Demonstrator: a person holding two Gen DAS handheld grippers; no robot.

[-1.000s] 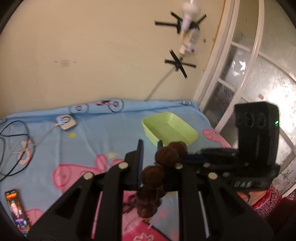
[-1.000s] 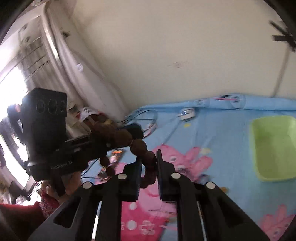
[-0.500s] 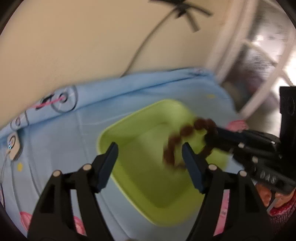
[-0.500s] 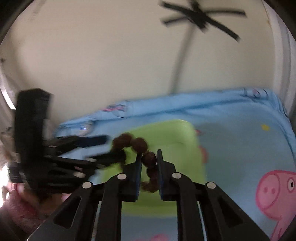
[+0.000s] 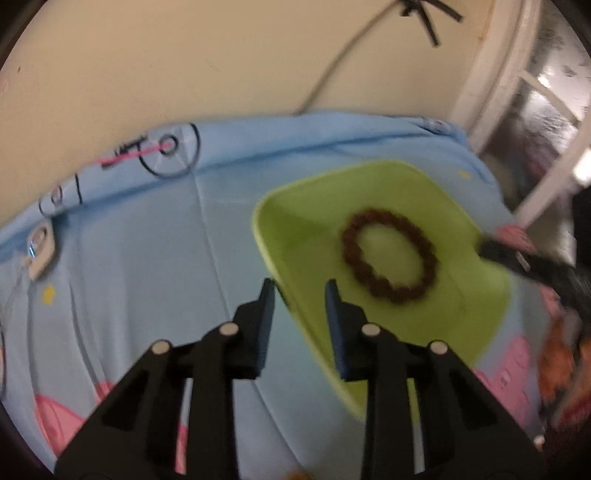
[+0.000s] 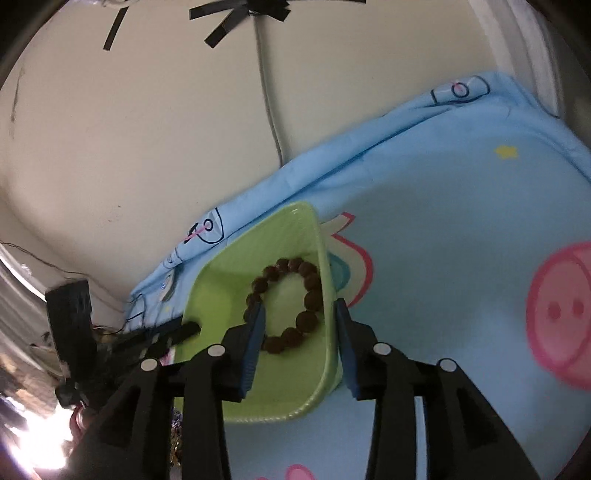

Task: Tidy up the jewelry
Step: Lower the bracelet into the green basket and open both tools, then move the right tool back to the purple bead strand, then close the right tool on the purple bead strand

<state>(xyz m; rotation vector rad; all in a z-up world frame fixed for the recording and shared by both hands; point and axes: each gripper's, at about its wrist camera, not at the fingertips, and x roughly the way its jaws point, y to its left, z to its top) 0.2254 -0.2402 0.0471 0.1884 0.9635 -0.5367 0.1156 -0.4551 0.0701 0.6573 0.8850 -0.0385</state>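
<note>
The brown bead bracelet (image 5: 389, 256) lies flat as a closed oval loop on the floor of the green tray (image 5: 303, 229), touching no gripper. The tray rests on a light blue bedsheet (image 5: 147, 266) printed with pink cartoon pigs, close to a beige wall (image 5: 184, 55). In the left wrist view, the left gripper (image 5: 299, 306) has its fingers apart with nothing between them except the near-left rim of the tray, which passes across the gap; the left finger stands over the sheet and the right finger over the tray wall. The bracelet lies ahead of the fingertips and to their right. A small white device (image 5: 38, 251) with a lit indicator sits on the sheet, well to the left of the fingers. In the right wrist view, the right gripper (image 6: 299, 314) also has its fingers apart and holds nothing. The bracelet (image 6: 288, 304) appears just beyond and partly between the two fingertips, its near-left beads hidden behind the left finger. The right wall of the tray (image 6: 325, 266) runs just inside the right finger. The dark body of the other gripper shows at the left of the tray, its tips reaching the tray's left edge. A grey cable (image 6: 267, 92) runs down the wall beyond the fingers, fixed at the top with black tape strips (image 6: 236, 14).
</note>
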